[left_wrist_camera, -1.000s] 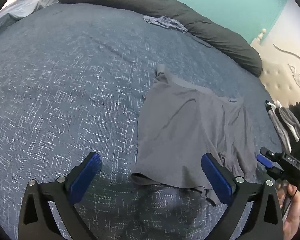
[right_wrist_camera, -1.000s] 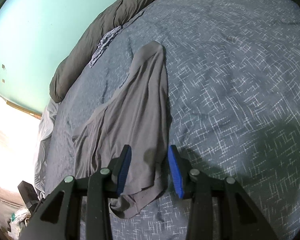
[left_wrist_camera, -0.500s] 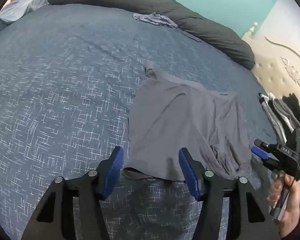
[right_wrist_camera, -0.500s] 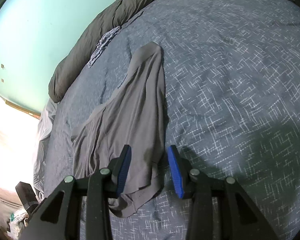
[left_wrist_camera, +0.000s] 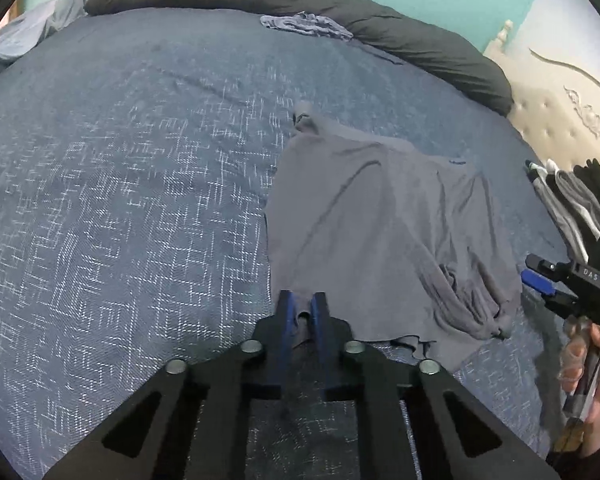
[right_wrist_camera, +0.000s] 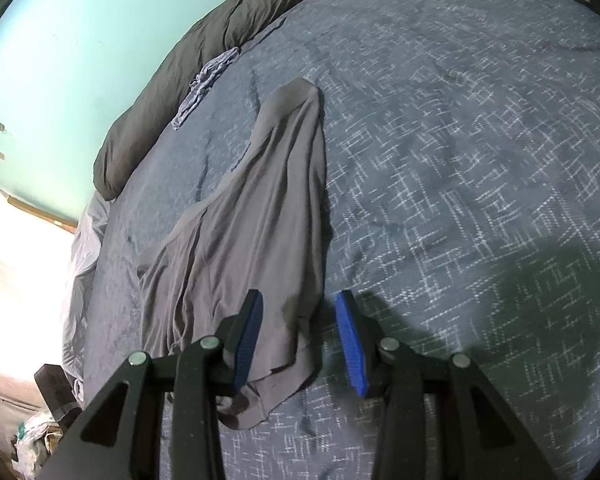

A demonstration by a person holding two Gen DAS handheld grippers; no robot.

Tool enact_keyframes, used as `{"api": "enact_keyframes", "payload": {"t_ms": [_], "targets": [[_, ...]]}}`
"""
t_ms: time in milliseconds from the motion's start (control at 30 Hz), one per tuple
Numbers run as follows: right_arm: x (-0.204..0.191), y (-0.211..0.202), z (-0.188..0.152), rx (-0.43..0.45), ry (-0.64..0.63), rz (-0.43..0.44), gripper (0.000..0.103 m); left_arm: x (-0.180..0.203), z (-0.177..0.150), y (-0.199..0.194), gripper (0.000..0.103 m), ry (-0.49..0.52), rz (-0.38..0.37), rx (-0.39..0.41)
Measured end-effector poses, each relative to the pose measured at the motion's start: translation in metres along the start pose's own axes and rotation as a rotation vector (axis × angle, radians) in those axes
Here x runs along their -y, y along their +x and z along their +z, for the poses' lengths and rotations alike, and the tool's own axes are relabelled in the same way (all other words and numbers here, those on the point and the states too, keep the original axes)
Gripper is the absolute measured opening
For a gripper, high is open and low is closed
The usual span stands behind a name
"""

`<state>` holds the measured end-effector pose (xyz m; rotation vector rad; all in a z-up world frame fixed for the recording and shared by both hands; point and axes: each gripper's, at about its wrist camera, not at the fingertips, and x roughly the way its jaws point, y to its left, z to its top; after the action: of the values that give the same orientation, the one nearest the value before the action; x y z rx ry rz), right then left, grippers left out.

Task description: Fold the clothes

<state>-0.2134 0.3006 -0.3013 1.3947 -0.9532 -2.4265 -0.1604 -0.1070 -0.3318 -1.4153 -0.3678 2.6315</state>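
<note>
- Left wrist view: the left tool (left_wrist_camera: 302, 312), wide apart a second ago, now pinches the grey shorts' (left_wrist_camera: 380, 232) near hem on the bed (left_wrist_camera: 120, 200).
- Right tool (right_wrist_camera: 300, 340) unchanged, spread over the other hem corner; that side isn't gripped yet.

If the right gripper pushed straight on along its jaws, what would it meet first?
Probably the grey shorts: the right gripper has open jaws straddling their near hem, cloth directly ahead on the blue bedspread. Depth is unclear.
</note>
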Motion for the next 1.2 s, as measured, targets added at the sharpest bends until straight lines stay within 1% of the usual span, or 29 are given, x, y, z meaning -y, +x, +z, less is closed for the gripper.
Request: {"api": "enact_keyframes", "payload": {"t_ms": [133,233,367,467,567,600,633,700,867,967,1033,1133,1200], "targets": [[0.001,0.004,-0.001,-0.021,-0.007,-0.022,0.038,0.002,0.001,-0.005,0.002,0.023,0.017,0.023],[0.002,0.005,-0.001,-0.019,-0.003,-0.038,0.039,0.003,0.002,-0.009,0.002,0.03,0.029,0.041],[0.004,0.009,-0.003,-0.038,-0.004,-0.057,0.039,-0.006,0.003,-0.009,0.002,0.004,0.031,0.043],[-0.002,0.012,-0.004,-0.045,-0.031,-0.043,0.039,-0.008,0.006,-0.013,0.002,-0.001,0.037,0.058],[-0.003,0.014,-0.004,-0.041,-0.038,-0.009,0.038,-0.01,0.006,-0.016,0.002,-0.005,0.05,0.072],[-0.002,0.014,-0.004,-0.039,-0.026,0.01,0.034,-0.013,0.007,-0.018,0.002,-0.011,0.053,0.078],[-0.001,0.014,-0.003,-0.042,-0.02,0.022,0.023,-0.016,0.007,-0.019,0.002,-0.018,0.057,0.084],[0.001,0.016,-0.002,-0.049,-0.017,0.038,0.005,-0.02,0.008,-0.021,0.002,-0.033,0.06,0.091],[0.01,0.008,0.0,-0.016,0.047,0.088,0.002,-0.025,0.007,-0.024,0.002,-0.049,0.067,0.093],[0.012,-0.005,0.005,0.032,0.07,0.098,0.002,-0.027,0.007,-0.024,0.002,-0.059,0.072,0.093],[0.012,-0.016,0.007,0.067,0.07,0.104,0.001,-0.028,0.006,-0.025,0.002,-0.066,0.074,0.093],[0.004,-0.036,0.014,0.13,0.025,0.082,0.001,-0.028,0.006,-0.025,0.002,-0.067,0.082,0.091],[0.006,-0.044,0.017,0.139,0.009,0.072,0.001,-0.027,0.005,-0.025,0.002,-0.067,0.086,0.089]]}}
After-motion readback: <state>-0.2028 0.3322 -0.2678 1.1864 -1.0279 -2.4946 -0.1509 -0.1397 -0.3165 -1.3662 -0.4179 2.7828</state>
